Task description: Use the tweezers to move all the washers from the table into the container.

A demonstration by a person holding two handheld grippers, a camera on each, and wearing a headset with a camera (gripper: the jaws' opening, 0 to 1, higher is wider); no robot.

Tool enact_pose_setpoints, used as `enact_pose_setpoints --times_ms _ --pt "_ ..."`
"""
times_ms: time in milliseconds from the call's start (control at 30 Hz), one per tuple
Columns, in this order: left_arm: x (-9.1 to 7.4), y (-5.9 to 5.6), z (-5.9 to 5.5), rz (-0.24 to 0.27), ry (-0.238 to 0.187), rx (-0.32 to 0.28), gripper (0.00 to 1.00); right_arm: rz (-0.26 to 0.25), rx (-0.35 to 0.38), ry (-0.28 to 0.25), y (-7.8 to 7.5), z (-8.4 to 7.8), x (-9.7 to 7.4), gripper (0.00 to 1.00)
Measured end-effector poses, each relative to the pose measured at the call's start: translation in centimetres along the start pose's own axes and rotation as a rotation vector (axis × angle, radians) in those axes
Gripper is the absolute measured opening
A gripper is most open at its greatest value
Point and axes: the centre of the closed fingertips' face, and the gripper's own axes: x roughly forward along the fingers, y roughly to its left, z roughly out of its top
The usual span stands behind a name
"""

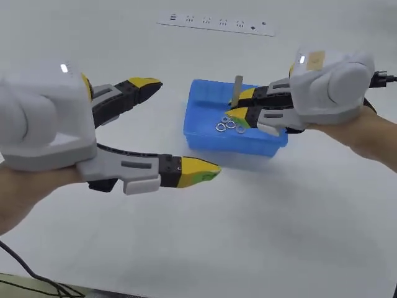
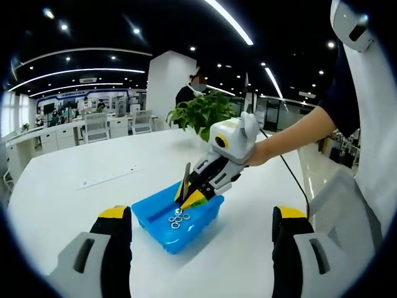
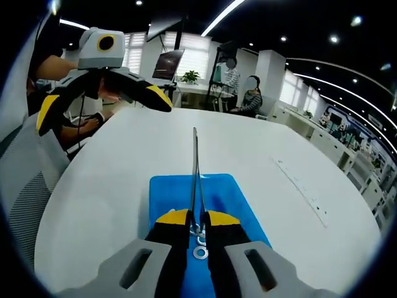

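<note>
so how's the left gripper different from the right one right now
The left gripper is open, its fingers spread wide with nothing between them; the right gripper is shut on the tweezers. The left gripper hangs over bare table beside the blue container; the right gripper is over the container, close to the washers inside it. Both have black fingers with yellow tips and white bodies.

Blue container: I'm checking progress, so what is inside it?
Several washers lie clustered inside the container. The right gripper, shut on the tweezers, hides part of its floor.
</note>
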Motion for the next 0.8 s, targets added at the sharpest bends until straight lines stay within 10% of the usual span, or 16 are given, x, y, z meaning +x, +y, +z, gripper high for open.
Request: enact_pose_setpoints --times_ms 600,800 --pt "0.5 -0.1 0.2 -0.002 0.01 0.003 1.0 -0.014 -0.004 0.02 0.0 0.3 -1.1 0.08" --pt "1.6 1.1 1.2 0.016 0.035 0.121 0.88 -0.035 -0.066 0.052 0.1 0.9 -2.0 0.08"
